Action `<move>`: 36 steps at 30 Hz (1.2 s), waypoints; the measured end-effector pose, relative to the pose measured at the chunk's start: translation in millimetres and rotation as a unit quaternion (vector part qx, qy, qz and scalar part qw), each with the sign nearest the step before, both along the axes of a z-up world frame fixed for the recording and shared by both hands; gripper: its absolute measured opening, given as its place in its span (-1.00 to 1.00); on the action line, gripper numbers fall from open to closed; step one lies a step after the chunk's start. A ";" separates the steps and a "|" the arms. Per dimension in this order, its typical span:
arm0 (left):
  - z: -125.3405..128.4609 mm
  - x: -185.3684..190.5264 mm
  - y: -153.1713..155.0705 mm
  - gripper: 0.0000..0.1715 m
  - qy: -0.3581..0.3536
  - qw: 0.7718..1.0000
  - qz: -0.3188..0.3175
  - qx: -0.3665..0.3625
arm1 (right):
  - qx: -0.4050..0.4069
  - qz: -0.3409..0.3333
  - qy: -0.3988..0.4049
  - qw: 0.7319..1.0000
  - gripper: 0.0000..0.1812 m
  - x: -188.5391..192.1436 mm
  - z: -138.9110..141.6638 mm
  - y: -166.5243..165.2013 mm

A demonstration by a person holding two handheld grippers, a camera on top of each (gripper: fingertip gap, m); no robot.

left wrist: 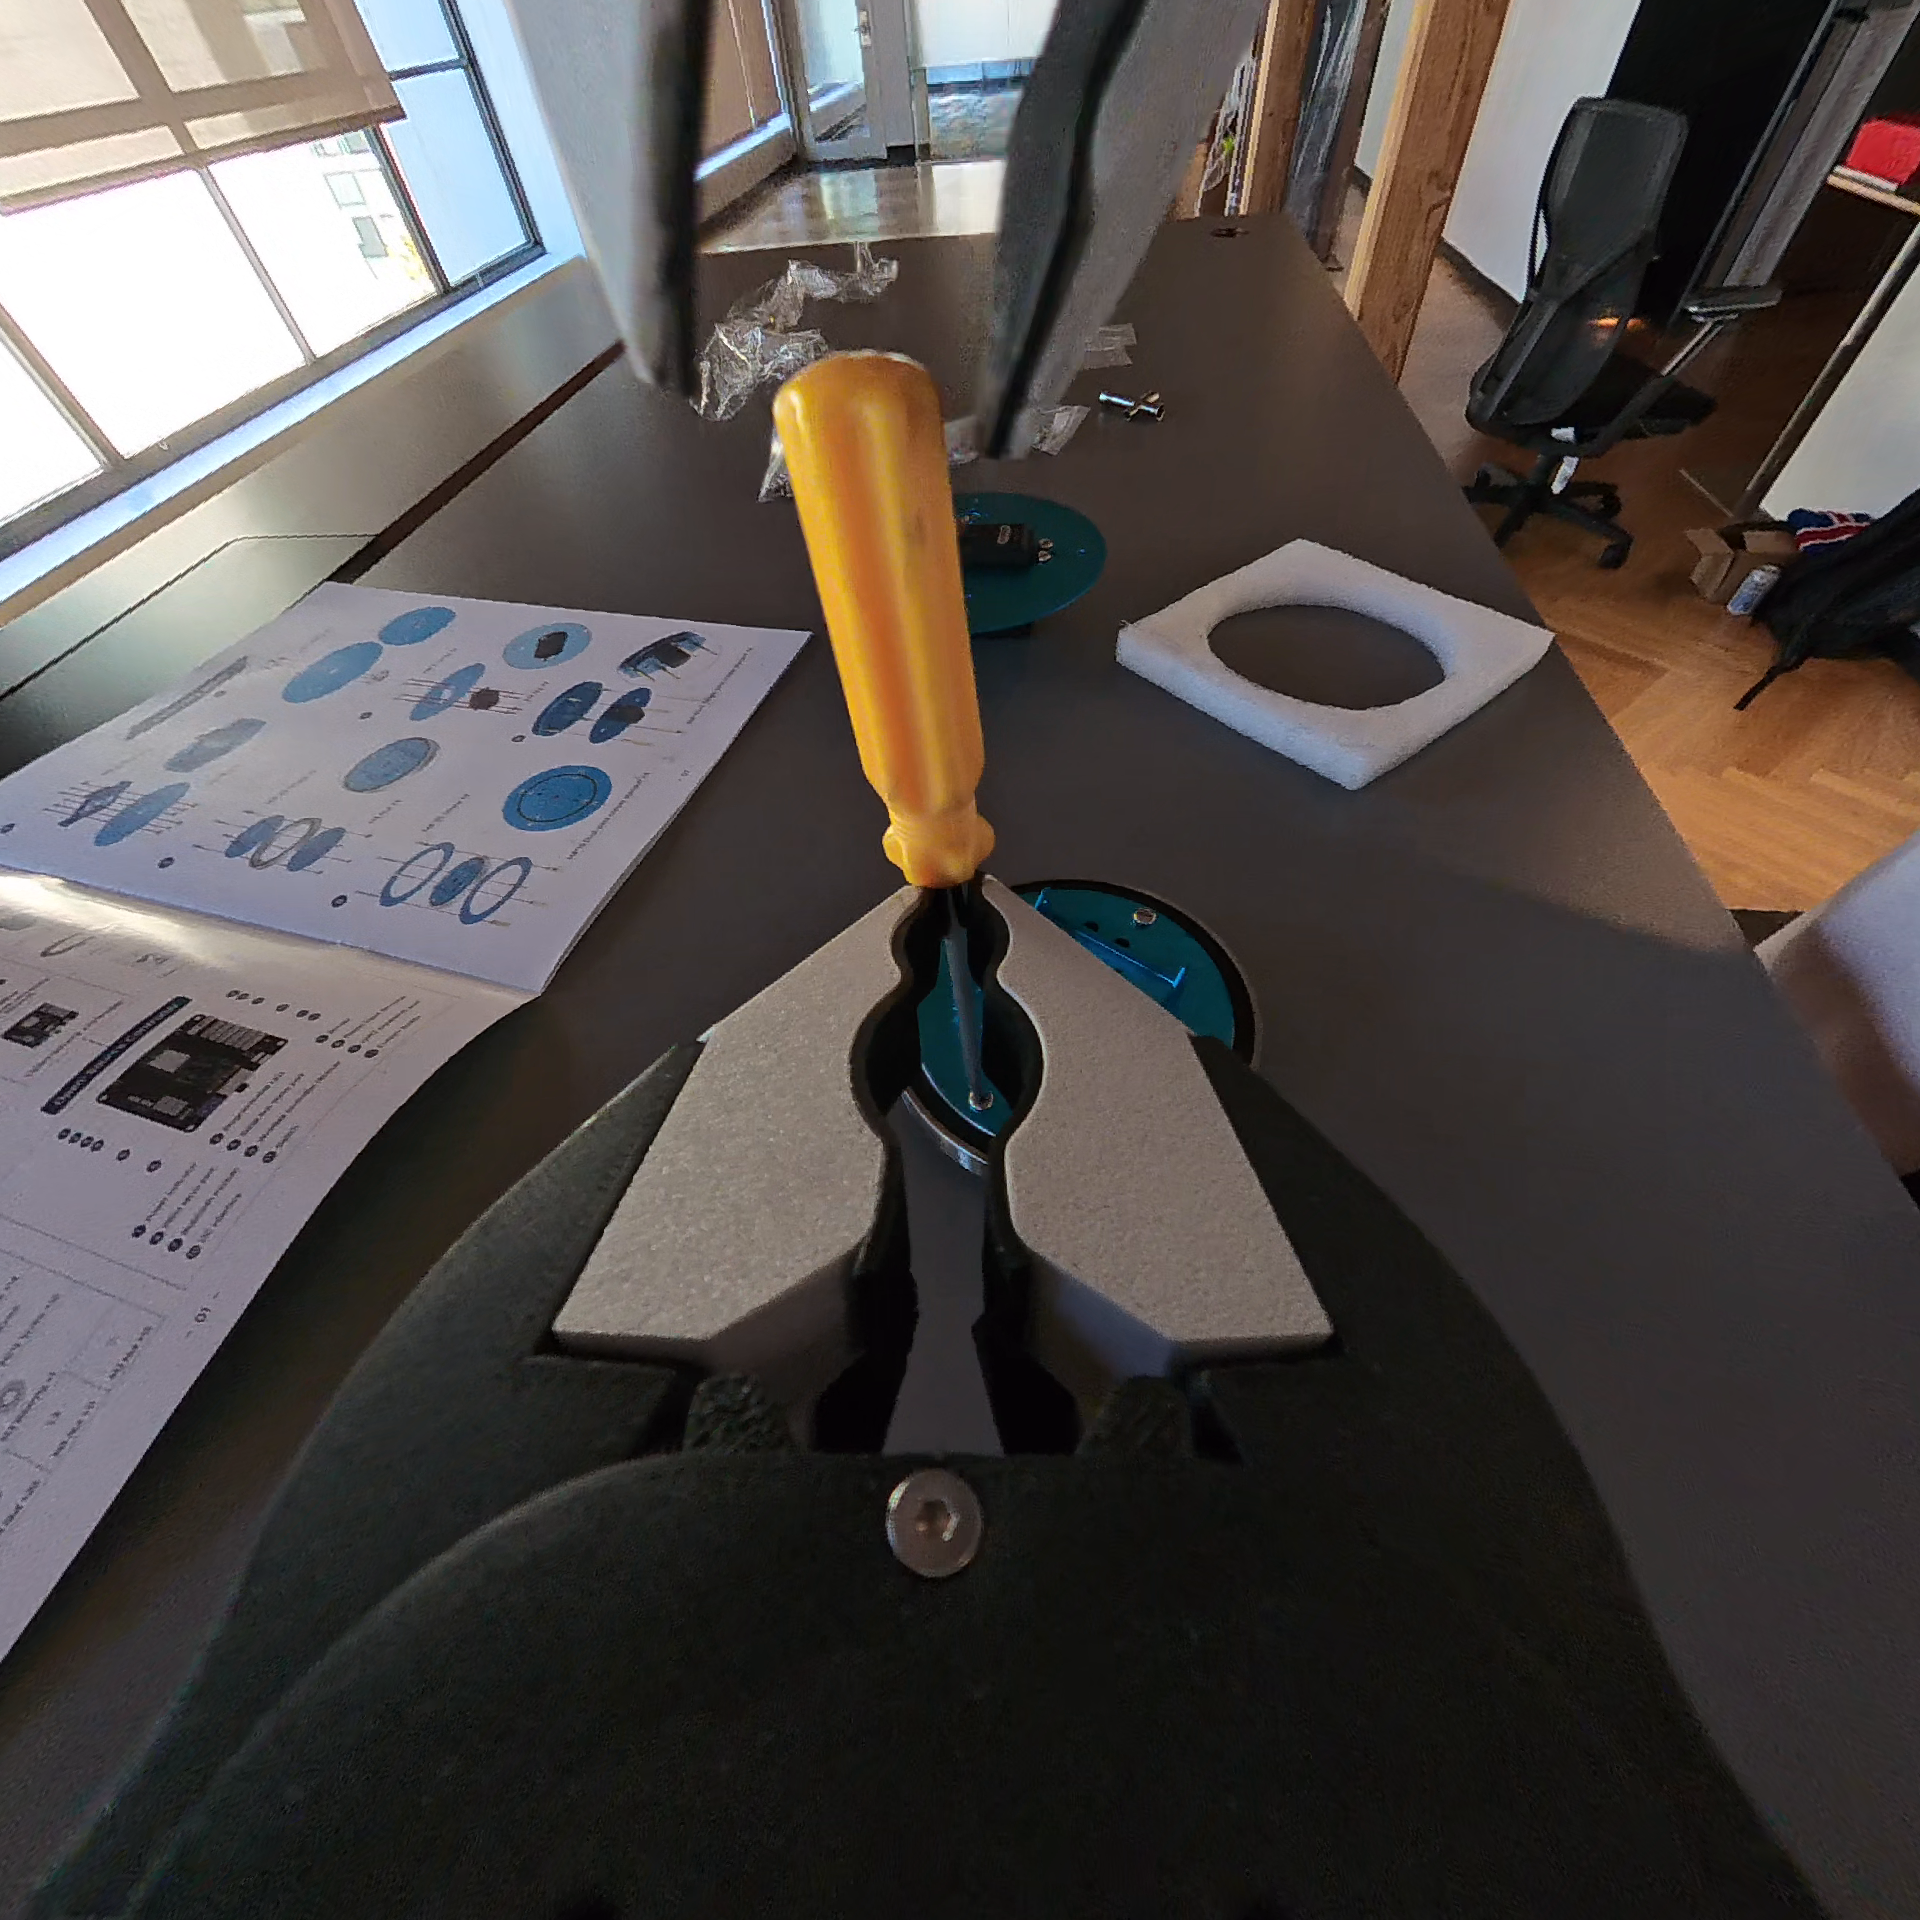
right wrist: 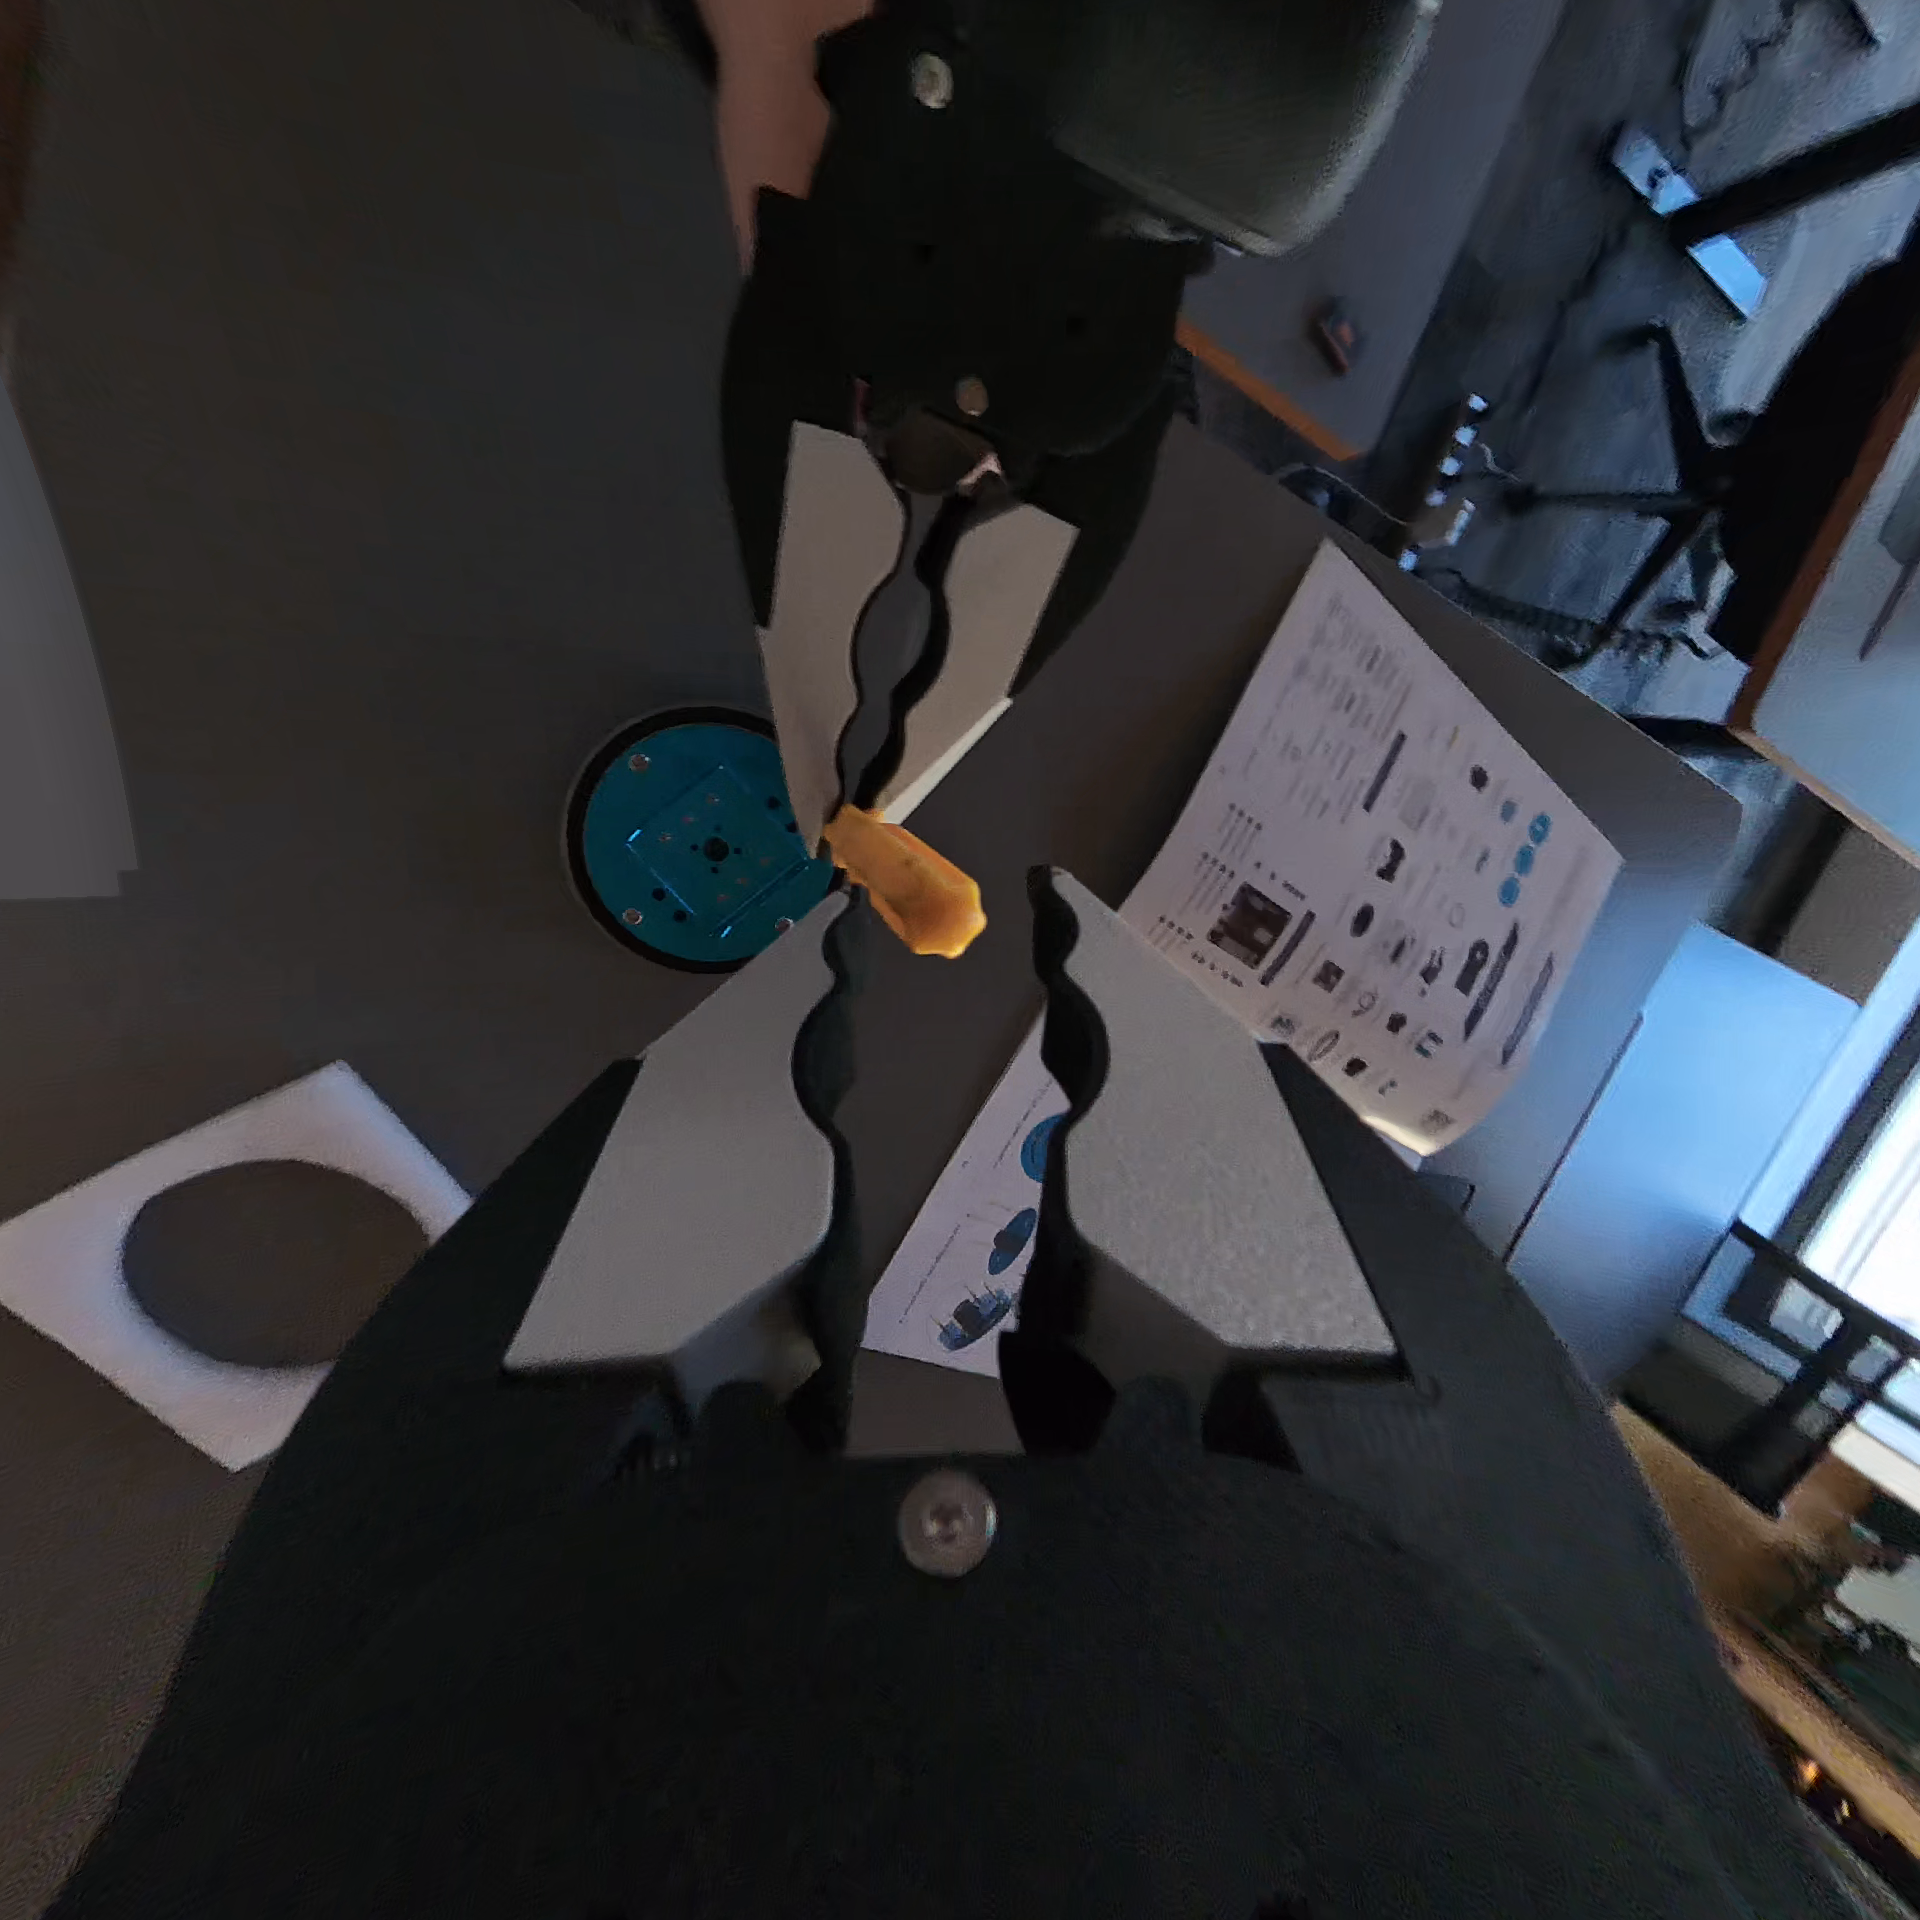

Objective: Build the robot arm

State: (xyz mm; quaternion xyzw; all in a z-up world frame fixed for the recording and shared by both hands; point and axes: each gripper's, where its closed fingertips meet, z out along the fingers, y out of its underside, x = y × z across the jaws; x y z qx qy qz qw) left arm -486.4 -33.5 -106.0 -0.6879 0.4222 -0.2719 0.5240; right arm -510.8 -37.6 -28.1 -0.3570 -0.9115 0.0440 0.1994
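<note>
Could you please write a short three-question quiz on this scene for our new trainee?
1. True or false: the left gripper is shut on the shaft of the screwdriver.
2. Which way does the right gripper stand? A) open, about the handle but not closed on it; B) shut on the handle; C) shut on the foam frame.
3. Fill in: the screwdriver's tip rests on a screw in the ___ disc.

Key
1. True: the fingers meet around the thin shaft just below the yellow handle.
2. A: a wide gap shows between its fingers.
3. Teal: the near disc on the table, beside the booklet.
</note>
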 end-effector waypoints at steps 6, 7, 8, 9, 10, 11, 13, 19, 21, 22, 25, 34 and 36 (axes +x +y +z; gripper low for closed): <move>-0.1 0.7 -1.3 -0.97 0.002 1.000 -0.001 0.005 | -0.024 0.002 -0.067 0.997 -0.80 4.8 -11.9 -0.9; -0.1 0.7 -1.8 -0.97 0.002 1.000 -0.002 0.006 | -0.031 -0.009 -0.072 0.997 -0.81 5.0 -11.9 -1.7; 0.0 1.2 -2.3 -0.97 0.000 1.000 -0.003 0.006 | -0.039 -0.024 -0.079 0.996 -0.82 5.7 -11.9 -2.7; 0.1 1.4 -2.3 -0.97 -0.002 1.000 -0.003 0.007 | -0.041 -0.036 -0.082 0.995 -0.82 6.2 -12.1 -2.5; 0.1 1.5 -2.3 -0.96 -0.006 1.000 -0.002 0.007 | -0.042 -0.048 -0.082 0.995 -0.82 6.7 -12.1 -2.1; -0.1 1.2 -2.4 -0.96 -0.010 1.000 -0.003 0.003 | -0.045 -0.063 -0.081 0.994 -0.81 6.8 -12.1 -1.5; -6.8 -2.9 -2.9 -0.89 0.001 1.000 -0.006 -0.018 | -0.051 -0.093 -0.084 0.991 -0.82 8.0 -12.2 -1.1; -35.7 -12.4 -29.8 -0.88 0.027 0.994 -0.040 -0.095 | -0.039 -0.088 -0.089 0.991 -0.81 9.6 -12.4 -2.0; -40.5 -9.7 -30.6 -0.87 0.055 0.996 -0.016 -0.068 | -0.042 -0.091 -0.092 0.991 -0.81 9.0 -12.4 -0.8; -44.6 -8.6 -30.9 -0.84 0.077 0.996 -0.007 -0.055 | -0.042 -0.093 -0.095 0.990 -0.81 8.9 -12.5 -0.3; -56.7 -2.6 -30.7 -0.85 0.124 0.991 0.004 -0.047 | -0.041 -0.102 -0.100 0.989 -0.81 9.2 -12.5 -0.4; -53.7 4.9 -30.3 -0.92 0.121 0.992 0.002 -0.031 | -0.076 -0.270 -0.091 0.956 -0.82 6.8 -12.5 -0.8; -53.8 5.2 -30.1 -0.92 0.125 0.992 0.006 -0.024 | -0.079 -0.329 -0.083 0.937 -0.81 7.5 -12.5 1.0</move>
